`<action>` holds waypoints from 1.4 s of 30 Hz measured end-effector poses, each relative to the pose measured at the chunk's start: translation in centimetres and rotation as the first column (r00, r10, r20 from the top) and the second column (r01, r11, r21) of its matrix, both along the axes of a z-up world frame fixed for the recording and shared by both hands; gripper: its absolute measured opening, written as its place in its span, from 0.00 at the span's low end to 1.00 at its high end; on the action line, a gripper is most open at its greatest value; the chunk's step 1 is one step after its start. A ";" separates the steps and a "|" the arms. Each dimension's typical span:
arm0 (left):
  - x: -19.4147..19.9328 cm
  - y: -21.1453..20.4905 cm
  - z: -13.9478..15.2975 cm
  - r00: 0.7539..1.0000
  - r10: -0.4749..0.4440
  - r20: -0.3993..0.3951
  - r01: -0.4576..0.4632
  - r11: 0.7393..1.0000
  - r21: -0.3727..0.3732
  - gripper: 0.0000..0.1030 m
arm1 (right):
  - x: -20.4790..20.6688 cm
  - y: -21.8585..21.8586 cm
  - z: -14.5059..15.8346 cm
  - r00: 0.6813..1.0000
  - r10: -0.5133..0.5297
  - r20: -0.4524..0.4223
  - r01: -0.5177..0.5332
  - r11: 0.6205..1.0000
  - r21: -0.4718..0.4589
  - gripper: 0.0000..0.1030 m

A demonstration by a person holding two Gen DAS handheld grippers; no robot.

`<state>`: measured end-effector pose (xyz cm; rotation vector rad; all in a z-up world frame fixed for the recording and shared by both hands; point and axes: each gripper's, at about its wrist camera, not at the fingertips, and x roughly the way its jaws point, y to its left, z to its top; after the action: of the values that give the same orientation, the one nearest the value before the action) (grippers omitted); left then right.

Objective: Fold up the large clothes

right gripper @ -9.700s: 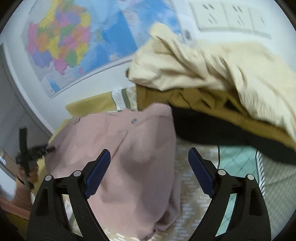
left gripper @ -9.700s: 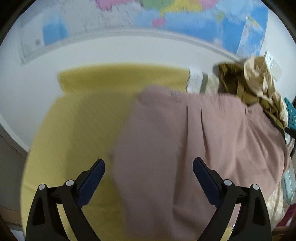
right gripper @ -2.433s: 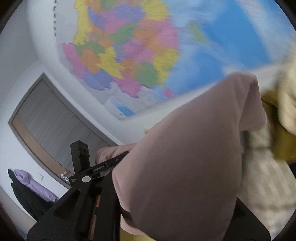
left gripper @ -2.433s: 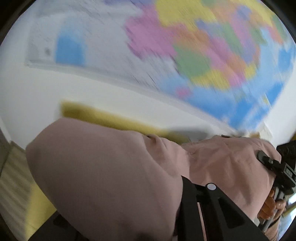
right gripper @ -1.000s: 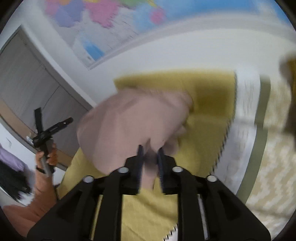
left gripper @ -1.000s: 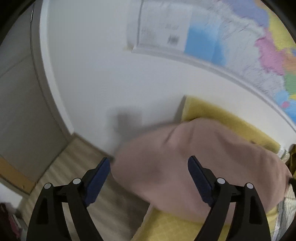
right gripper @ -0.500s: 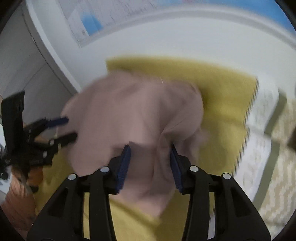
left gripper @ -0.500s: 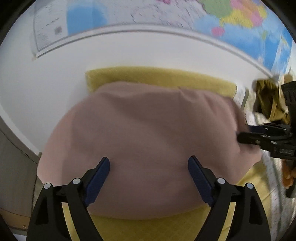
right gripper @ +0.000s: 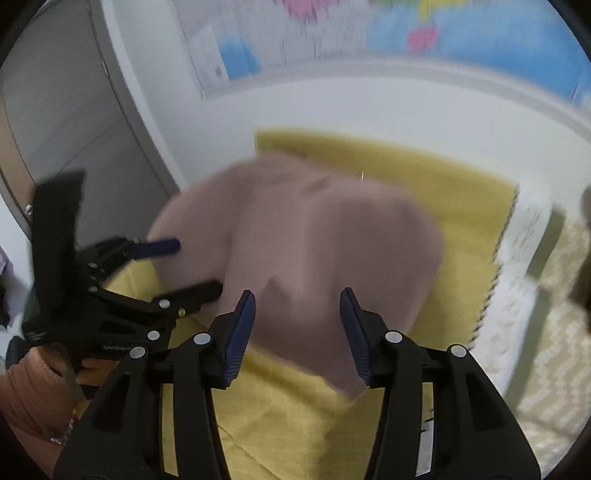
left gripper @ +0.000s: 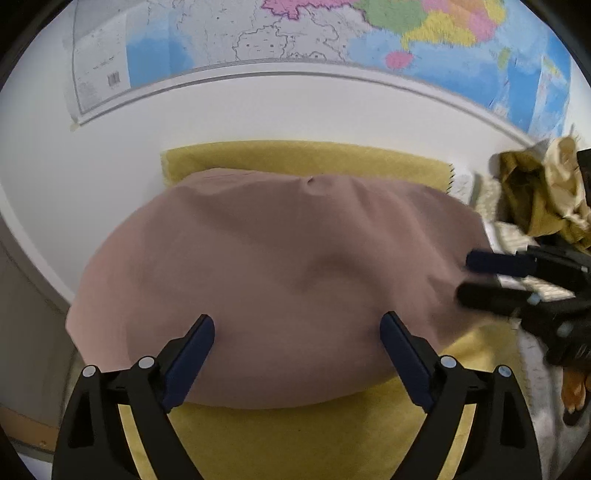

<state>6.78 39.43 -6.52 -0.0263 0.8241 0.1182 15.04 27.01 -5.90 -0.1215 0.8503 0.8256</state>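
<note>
A folded dusty-pink garment [left gripper: 280, 266] lies on a yellow cloth [left gripper: 306, 435] near the wall. It also shows in the right wrist view [right gripper: 314, 240], blurred. My left gripper [left gripper: 297, 332] is open and empty, just in front of the garment's near edge. My right gripper [right gripper: 297, 306] is open and empty, close over the garment's near right edge. The right gripper also shows at the garment's right side in the left wrist view [left gripper: 476, 277]. The left gripper shows at the garment's left side in the right wrist view [right gripper: 192, 266].
A heap of mustard and cream clothes [left gripper: 543, 195] lies at the far right. A white patterned cover [right gripper: 532, 306] lies right of the yellow cloth. A map [left gripper: 332, 33] hangs on the white wall behind. The surface ends at the left edge by a grey door [right gripper: 62, 122].
The right gripper has opened and let go of the pink garment, which now lies flat on the yellow cloth. The left gripper stays open in front of it.
</note>
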 end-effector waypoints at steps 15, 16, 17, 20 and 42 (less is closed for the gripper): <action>-4.2 -2.6 2.6 0.988 0.107 0.112 -0.111 0.993 0.032 0.93 | -4.1 -3.0 1.4 0.989 -0.047 0.137 0.045 0.999 0.014 0.68; -4.4 -2.7 2.6 0.987 0.114 0.115 -0.117 0.993 0.024 0.93 | -4.4 -3.1 1.4 0.988 -0.051 0.143 0.050 0.999 0.014 0.70; -4.6 -2.8 2.7 0.986 0.122 0.115 -0.125 0.992 0.022 0.93 | -4.6 -3.2 1.3 0.988 -0.055 0.145 0.054 0.998 0.016 0.73; -5.2 -3.0 2.8 0.983 0.142 0.116 -0.145 0.989 0.015 0.93 | -5.2 -3.3 1.2 0.986 -0.067 0.150 0.067 0.998 0.008 0.75; -10.0 -5.1 3.3 0.967 0.215 0.133 -0.219 0.976 0.015 0.93 | -10.9 -5.4 1.4 0.965 -0.126 0.229 0.121 0.992 0.036 0.94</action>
<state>-3.18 34.36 -3.25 -0.0956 0.6861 0.3328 4.17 21.62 -4.49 -0.1408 0.6230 0.6879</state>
